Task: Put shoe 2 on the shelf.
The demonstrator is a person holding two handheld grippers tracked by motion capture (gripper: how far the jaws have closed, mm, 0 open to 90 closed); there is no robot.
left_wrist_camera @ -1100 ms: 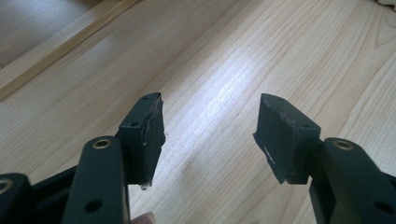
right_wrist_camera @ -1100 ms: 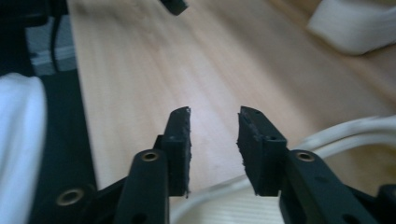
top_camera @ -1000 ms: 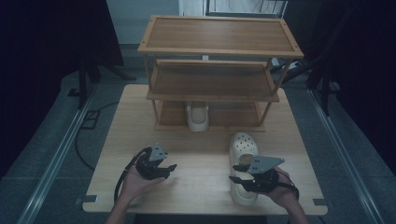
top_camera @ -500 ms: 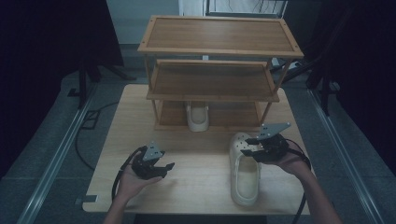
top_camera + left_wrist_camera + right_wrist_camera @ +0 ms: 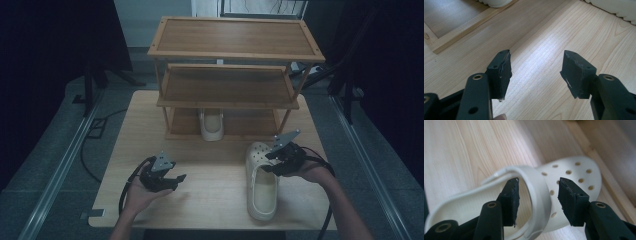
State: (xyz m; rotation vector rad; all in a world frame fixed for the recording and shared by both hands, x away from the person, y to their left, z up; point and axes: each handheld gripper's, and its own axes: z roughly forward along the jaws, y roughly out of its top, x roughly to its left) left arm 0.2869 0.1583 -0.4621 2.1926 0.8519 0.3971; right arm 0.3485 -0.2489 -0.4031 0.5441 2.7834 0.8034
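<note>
A cream clog [image 5: 261,192] lies on the wooden table [image 5: 210,160] at the right, toe toward the rack. My right gripper [image 5: 271,163] hovers over its front part; in the right gripper view the clog's strap band [image 5: 537,182] runs between the jaws with a gap to each pad, one pad inside the opening, the other over the perforated toe [image 5: 576,173]. Its jaws have just been opening, the band still between them. My left gripper [image 5: 178,179] rests low at the table's left, open [image 5: 536,67] over bare wood.
A three-tier wooden shoe rack [image 5: 235,37] stands at the back of the table. A second cream clog [image 5: 212,125] sits on its bottom shelf, heel outward. Dark floor and a metal rail [image 5: 55,175] flank the table.
My right gripper has travelled from the clog's heel end forward to its toe end, near the rack. The clog stays flat on the table. The left gripper has barely shifted.
</note>
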